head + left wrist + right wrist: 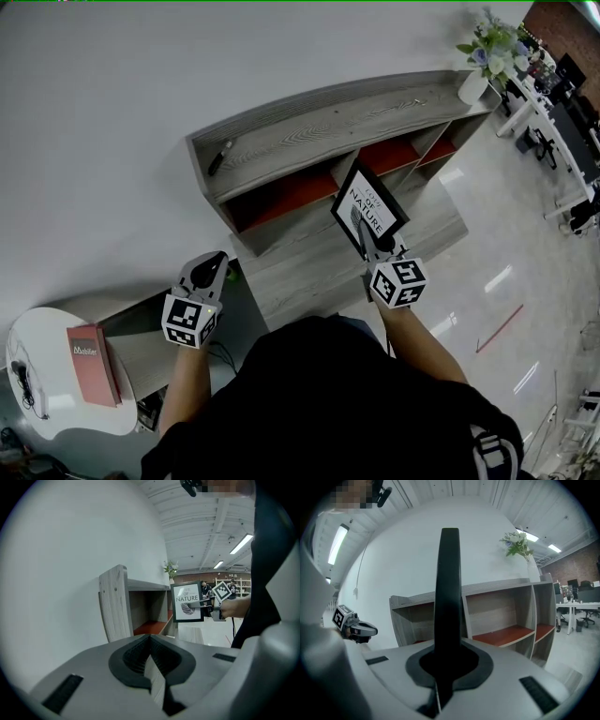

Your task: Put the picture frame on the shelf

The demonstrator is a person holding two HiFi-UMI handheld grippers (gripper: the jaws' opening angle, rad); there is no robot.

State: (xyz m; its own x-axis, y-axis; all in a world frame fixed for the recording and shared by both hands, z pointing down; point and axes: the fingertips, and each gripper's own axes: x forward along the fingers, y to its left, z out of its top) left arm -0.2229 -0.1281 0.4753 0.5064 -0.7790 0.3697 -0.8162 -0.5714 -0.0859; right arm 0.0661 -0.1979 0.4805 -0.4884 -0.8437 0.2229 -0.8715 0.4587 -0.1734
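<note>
**Frame in transit.** The frame (pixel 368 211) is hanging in the air in front of the shelf (pixel 309 131), level with its middle compartments and touching no board. The right tongs (pixel 367 242) are pinching it by its lower edge, so that it is showing edge-on in the right gripper view. The left tongs (pixel 217 262) are staying low at the side, pressed together on nothing. Judged from this, the pick-up is done; carrying the frame in, standing it on a shelf board and letting go are remaining.
</note>
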